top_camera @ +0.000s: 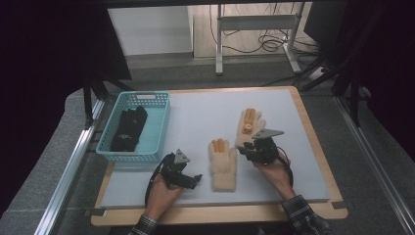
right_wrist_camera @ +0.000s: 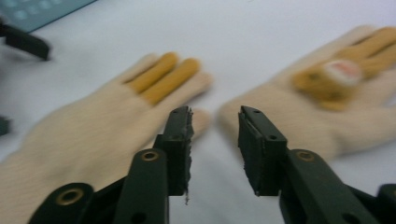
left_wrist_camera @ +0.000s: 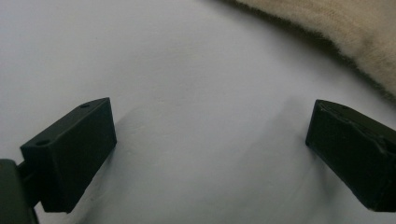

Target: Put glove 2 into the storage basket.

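R gripper jaws apart, btwn two cream gloves (touching neither)

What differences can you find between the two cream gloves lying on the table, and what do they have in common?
The near glove lies straight and shows plain orange fingers; the far glove lies tilted and carries a small animal-face patch. The near glove lies between the two grippers; the far glove lies beyond the right gripper. Both are cream knit with orange fingers, flat on the grey mat.
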The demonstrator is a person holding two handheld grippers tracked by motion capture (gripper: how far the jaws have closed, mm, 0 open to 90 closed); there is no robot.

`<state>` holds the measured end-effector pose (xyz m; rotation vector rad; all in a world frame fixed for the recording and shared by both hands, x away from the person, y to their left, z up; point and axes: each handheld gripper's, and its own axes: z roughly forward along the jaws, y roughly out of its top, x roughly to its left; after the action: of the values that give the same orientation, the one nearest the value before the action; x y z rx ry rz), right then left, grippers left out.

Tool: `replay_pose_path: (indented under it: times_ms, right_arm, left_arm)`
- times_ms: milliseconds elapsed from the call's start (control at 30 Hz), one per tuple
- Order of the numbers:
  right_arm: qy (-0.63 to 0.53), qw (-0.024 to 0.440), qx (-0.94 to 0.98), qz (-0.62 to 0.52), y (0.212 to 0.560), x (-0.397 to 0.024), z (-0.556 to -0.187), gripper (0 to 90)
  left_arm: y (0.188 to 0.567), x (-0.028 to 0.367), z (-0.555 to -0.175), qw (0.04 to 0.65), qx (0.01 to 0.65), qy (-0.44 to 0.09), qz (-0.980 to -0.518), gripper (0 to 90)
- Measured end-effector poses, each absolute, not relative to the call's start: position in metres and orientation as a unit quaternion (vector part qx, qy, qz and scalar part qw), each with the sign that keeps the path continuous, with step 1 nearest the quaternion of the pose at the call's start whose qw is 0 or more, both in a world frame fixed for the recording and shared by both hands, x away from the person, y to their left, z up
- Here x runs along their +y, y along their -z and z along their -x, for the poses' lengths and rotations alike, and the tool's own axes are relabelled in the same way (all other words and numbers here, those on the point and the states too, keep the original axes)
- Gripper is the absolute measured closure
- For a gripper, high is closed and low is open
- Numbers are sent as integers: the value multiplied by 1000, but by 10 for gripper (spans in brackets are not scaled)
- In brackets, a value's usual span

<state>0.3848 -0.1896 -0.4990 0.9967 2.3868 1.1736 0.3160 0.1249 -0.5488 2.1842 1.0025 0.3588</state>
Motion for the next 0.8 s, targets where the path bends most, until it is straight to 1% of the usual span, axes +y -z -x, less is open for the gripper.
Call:
replay_pose_path:
  times_ms: [33, 67, 200, 233, 300, 333, 367, 467, 667, 800]
  right_arm:
    - [-409, 150, 831, -347, 499, -190, -385, 622]
    - [-405, 163, 827, -356, 495, -197, -395, 588]
    - [-400, 176, 821, -367, 492, -206, -416, 490]
    - [-400, 176, 821, -367, 492, -206, -416, 490]
    - [-396, 189, 819, -369, 493, -210, -428, 463]
    - [-396, 189, 818, -371, 496, -213, -440, 439]
    - [-396, 189, 818, -371, 496, -213, -440, 439]
    - [-389, 192, 820, -375, 503, -216, -460, 400]
    - [-383, 187, 828, -364, 513, -208, -471, 387]
    - [-364, 198, 839, -353, 519, -198, -477, 390]
  left_arm:
    - [549, 125, -316, 348, 387, -138, -843, 19]
    - [549, 125, -316, 348, 387, -138, -843, 19]
    - [549, 125, -316, 348, 387, -138, -842, 19]
    - [549, 125, -316, 348, 387, -138, -842, 19]
    - [549, 125, -316, 349, 387, -138, -842, 19]
    - [549, 125, -316, 349, 387, -138, -842, 19]
    - [549, 125, -316, 349, 387, -138, -842, 19]
    - [549, 125, -316, 350, 388, -138, -841, 19]
    - [549, 125, -316, 348, 386, -138, -843, 19]
    - [549, 125, -316, 348, 387, -138, -843, 19]
